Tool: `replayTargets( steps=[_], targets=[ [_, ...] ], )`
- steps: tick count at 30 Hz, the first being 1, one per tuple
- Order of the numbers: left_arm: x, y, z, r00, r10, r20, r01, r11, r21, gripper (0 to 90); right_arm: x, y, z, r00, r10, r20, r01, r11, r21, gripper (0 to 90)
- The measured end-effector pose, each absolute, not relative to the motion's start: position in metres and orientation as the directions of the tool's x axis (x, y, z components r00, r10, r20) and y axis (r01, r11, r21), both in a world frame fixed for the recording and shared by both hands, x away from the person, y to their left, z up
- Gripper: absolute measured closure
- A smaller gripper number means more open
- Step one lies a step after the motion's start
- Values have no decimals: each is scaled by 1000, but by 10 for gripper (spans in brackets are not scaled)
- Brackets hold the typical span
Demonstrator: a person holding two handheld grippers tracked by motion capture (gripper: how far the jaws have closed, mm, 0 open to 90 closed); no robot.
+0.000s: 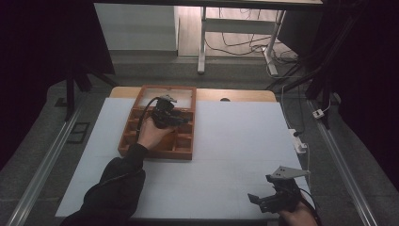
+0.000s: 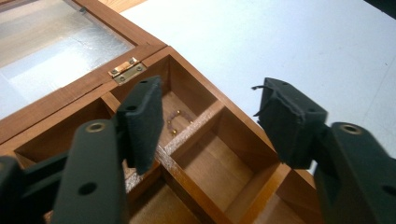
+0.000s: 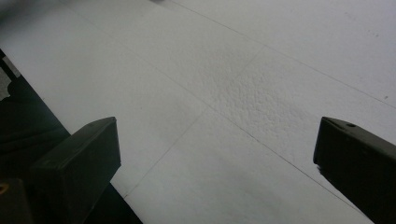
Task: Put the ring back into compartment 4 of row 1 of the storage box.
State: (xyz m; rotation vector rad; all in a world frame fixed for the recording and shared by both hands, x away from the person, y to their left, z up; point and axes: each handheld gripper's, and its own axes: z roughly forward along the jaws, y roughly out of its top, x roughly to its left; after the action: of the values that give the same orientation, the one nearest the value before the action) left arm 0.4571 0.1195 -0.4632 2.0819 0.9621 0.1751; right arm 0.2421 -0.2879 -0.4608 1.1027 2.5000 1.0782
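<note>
A white table [image 1: 235,141] bears a compartmented wooden box [image 1: 188,153] holding a small beaded ring [image 2: 179,122].

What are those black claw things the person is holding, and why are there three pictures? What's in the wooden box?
Those are hand-held grabbing tools, one in each hand. The top picture looks down from above the white table. The left gripper hangs over an open wooden box with little compartments; its glass lid lies flat behind. The right gripper waits near the table's front edge. The other two pictures come from small cameras riding on each tool, looking along its black jaws. The left one looks into the box, where a small beaded bracelet lies in one compartment. The right one sees bare table. Both pairs of jaws stand open, holding nothing.
</note>
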Motion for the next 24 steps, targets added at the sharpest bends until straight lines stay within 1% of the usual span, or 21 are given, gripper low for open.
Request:
replayTargets(
  steps=[2,5,11,14,19,21,24],
  targets=[
    [455,121,-463,709,675,-204,570,-378,729,349,242,-288,-461,-700,706,102,558,453,695,4],
    [450,122,-463,718,661,-219,568,-374,733,271,242,-288,-461,-699,707,104,560,452,694,4],
    [441,124,-465,721,652,-233,571,-371,732,170,242,-288,-461,-699,708,103,561,453,693,4],
    [438,124,-465,727,654,-212,566,-393,725,146,243,-288,-461,-698,708,103,562,453,692,4],
    [433,125,-464,733,649,-205,559,-402,725,103,242,-288,-461,-698,709,98,559,454,694,4],
    [431,125,-463,736,647,-197,555,-411,723,73,242,-288,-461,-698,709,99,558,453,695,4],
    [428,128,-462,738,641,-209,555,-401,729,40,242,-288,-461,-698,709,100,559,452,696,5]
  ],
)
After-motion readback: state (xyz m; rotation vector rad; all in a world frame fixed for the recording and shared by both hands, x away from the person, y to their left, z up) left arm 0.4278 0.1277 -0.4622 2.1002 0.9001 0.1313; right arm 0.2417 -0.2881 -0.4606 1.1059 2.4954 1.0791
